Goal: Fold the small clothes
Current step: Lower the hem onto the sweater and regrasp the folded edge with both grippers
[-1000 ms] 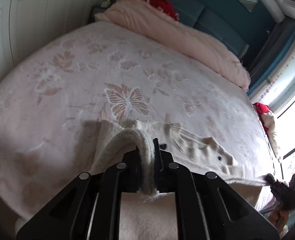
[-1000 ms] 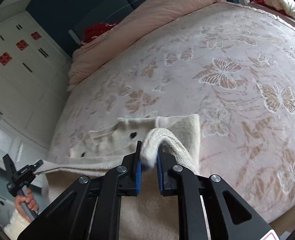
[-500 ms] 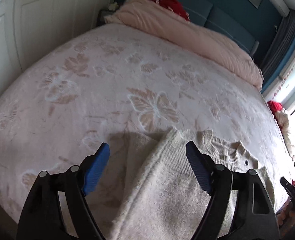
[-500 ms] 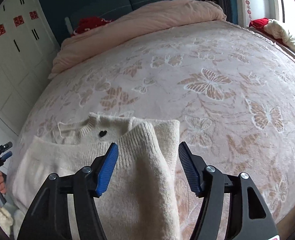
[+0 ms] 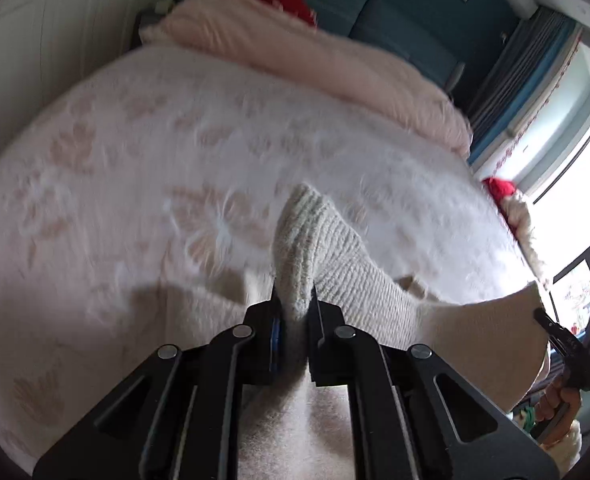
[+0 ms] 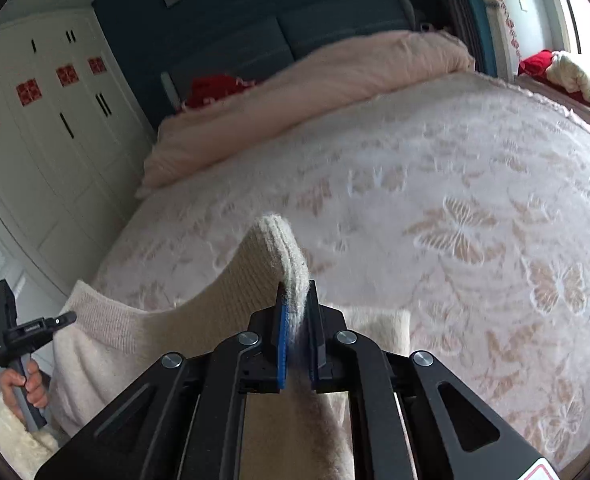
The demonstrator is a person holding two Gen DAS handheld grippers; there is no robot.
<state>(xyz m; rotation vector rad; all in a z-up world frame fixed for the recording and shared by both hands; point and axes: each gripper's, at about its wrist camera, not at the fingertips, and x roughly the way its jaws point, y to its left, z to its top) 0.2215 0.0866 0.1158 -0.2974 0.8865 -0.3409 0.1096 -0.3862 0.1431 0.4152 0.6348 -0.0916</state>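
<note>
**Mia:** What does the left camera see?

**Ben:** The left claw point(image 5: 293, 312) is squeezed tight on a ribbed edge of the cream sweater point(image 5: 335, 252). The edge sticks up out of the claw. The rest of the sweater hangs from it, just above the near side of the bed point(image 5: 135, 160). Far off to the right of the sweater I see the right claw point(image 5: 551, 322) with a hand point(image 5: 557, 400) on its handle. It holds the other end.

**Mia:** And the right camera?

**Ben:** Same thing from the other side. The right claw point(image 6: 297, 312) is pinched shut on another ribbed edge of the sweater point(image 6: 263, 268). The knit stretches from there to the left claw point(image 6: 61, 320), at the left end of the sweater, with a hand point(image 6: 25, 386) under it. The sweater sags a bit between the two claws, over the near edge of the bed point(image 6: 455, 200).

**Mia:** So what step is this?

**Ben:** I think it is the lift. Both ends are grabbed and raised, ready for a fold.

**Mia:** What should come next?

**Ben:** Both claws should keep their squeeze and move together. They should carry the held edge over the rest of the sweater and lay it flat on the bed. If one goes faster, the fold may come out crooked.
</note>
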